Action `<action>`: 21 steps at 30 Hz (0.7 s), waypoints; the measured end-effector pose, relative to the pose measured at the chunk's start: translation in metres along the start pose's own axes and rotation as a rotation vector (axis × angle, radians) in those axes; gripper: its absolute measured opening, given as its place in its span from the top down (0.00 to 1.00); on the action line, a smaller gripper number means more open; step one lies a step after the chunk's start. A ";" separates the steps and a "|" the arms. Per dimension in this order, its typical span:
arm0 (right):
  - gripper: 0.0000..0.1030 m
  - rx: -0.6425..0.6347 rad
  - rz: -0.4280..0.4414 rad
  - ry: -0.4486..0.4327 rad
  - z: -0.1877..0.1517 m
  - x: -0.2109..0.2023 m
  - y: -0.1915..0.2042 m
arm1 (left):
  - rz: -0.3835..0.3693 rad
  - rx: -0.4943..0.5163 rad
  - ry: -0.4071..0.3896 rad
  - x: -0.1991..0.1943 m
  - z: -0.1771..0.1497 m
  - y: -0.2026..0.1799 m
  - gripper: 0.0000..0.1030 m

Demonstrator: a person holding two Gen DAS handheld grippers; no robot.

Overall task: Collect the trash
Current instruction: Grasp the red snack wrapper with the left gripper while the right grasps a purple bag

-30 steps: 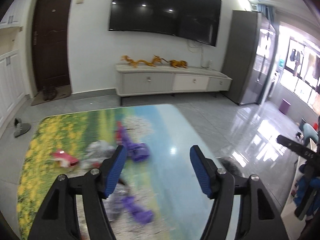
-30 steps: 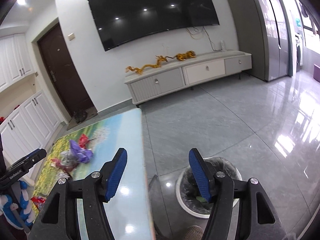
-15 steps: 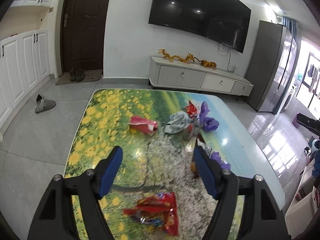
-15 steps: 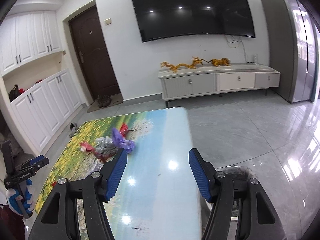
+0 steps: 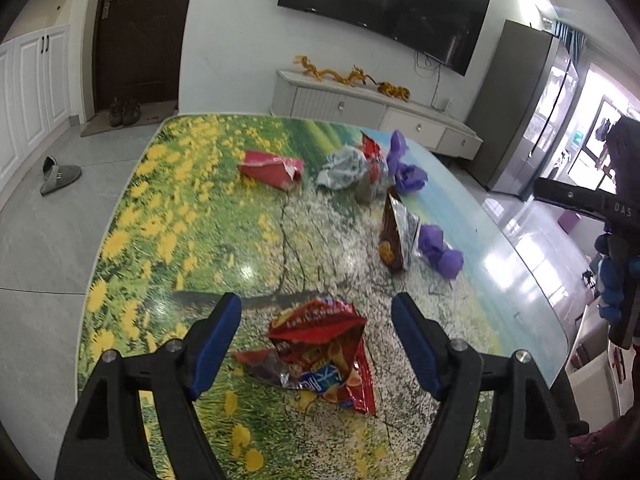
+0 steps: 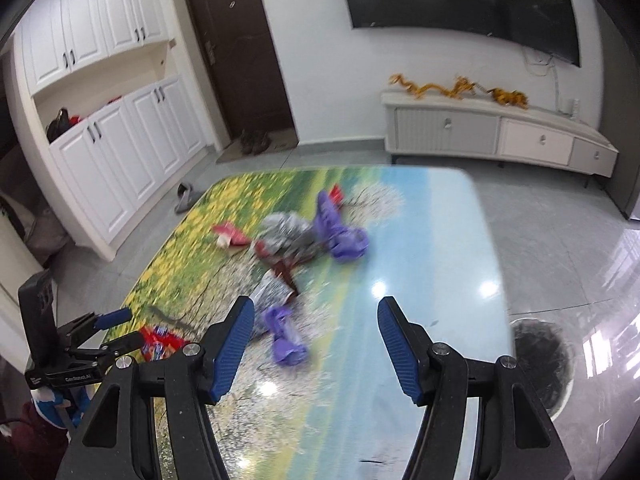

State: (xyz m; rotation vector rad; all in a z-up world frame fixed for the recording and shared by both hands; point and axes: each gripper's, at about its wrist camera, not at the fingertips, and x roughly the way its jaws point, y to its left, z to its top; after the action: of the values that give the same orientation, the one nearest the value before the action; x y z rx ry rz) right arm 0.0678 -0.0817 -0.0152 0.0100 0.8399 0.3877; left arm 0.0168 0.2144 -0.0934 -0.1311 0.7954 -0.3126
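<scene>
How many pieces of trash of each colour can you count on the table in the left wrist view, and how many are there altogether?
Red wrappers: 3
Purple crumpled scraps: 2
Grey crumpled wrapper: 1
Brown snack bag: 1
Total: 7

The left gripper (image 5: 316, 334), its blue-padded jaws apart and just widened, frames a crumpled red foil snack bag (image 5: 324, 354) lying untouched on the flower-meadow printed tabletop (image 5: 168, 216). Farther off lie a brown foil packet (image 5: 396, 236), purple crumpled wrappers (image 5: 440, 252) and a pink-red carton (image 5: 272, 170).
</scene>
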 end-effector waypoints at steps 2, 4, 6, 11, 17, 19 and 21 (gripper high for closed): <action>0.40 -0.033 0.014 0.050 -0.005 0.020 0.013 | -0.002 0.016 0.015 0.006 -0.003 -0.001 0.26; 0.40 -0.059 0.030 0.099 -0.010 0.040 0.022 | 0.000 0.028 0.029 0.010 -0.006 -0.002 0.26; 0.40 -0.067 0.032 0.133 -0.016 0.055 0.028 | -0.002 0.030 0.044 0.014 -0.010 -0.002 0.26; 0.45 -0.086 0.029 0.204 -0.026 0.088 0.035 | -0.003 0.027 0.073 0.021 -0.017 0.001 0.26; 0.52 -0.077 0.031 0.226 -0.024 0.103 0.030 | 0.007 0.037 0.097 0.029 -0.017 0.000 0.26; 0.52 -0.067 0.038 0.231 -0.024 0.104 0.026 | 0.007 0.040 0.103 0.032 -0.016 -0.001 0.27; 0.53 -0.066 0.042 0.236 -0.023 0.107 0.025 | 0.015 0.044 0.109 0.035 -0.016 -0.003 0.29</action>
State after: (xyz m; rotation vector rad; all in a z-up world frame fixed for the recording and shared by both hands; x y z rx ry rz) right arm 0.1078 -0.0253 -0.1042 -0.0805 1.0611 0.4618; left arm 0.0272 0.2003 -0.1276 -0.0674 0.8965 -0.3248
